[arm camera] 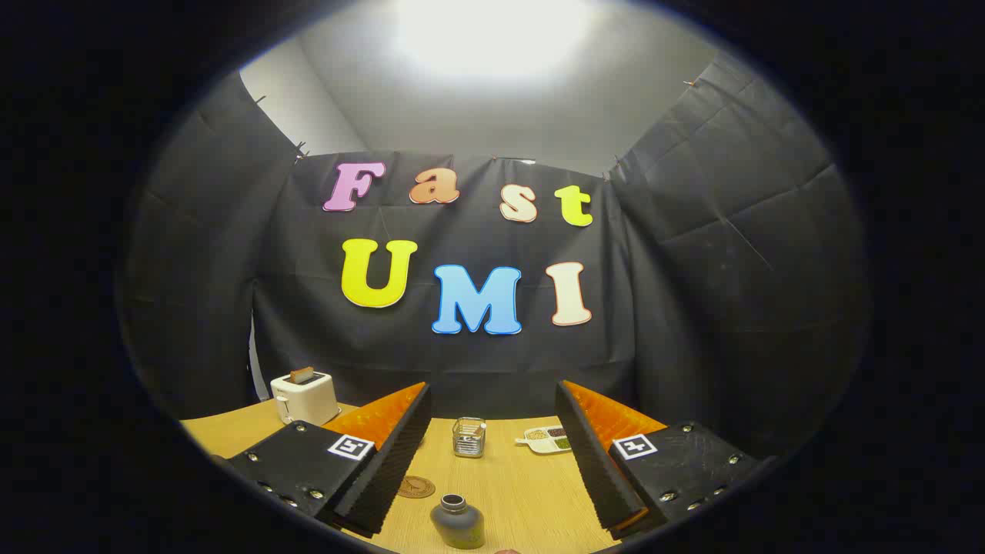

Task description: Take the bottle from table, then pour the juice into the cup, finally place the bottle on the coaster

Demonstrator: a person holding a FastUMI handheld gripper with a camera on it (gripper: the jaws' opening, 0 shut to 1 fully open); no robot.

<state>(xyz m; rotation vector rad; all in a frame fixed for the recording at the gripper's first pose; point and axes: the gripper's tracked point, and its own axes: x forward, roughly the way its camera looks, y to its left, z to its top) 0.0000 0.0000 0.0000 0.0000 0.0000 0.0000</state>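
A wooden table (pixel 531 492) stands in a booth, seen from a camera riding on a hand-held gripper (pixel 492 462), whose two black fingers with orange backs are spread wide and hold nothing. One dark grey bottle (pixel 457 522), upright with its mouth uncovered, stands on the table low between the fingers, a little nearer the left one and touching neither. One round brown coaster (pixel 416 486) lies flat just beside the left finger, slightly beyond the bottle. One clear cup (pixel 469 437) stands farther back, roughly midway between the fingers. One white sectioned dish (pixel 545 439) of small foods sits near the right finger, and one white toaster (pixel 304 396) stands at the far left of the table. The step in hand appears to be taking the bottle, not yet grasped. To do it well, the gripper would likely need to drop lower and centre itself so both fingers bracket the bottle's body evenly, then press in level, keeping the bottle upright so no juice spills from the mouth, and staying clear of the coaster.
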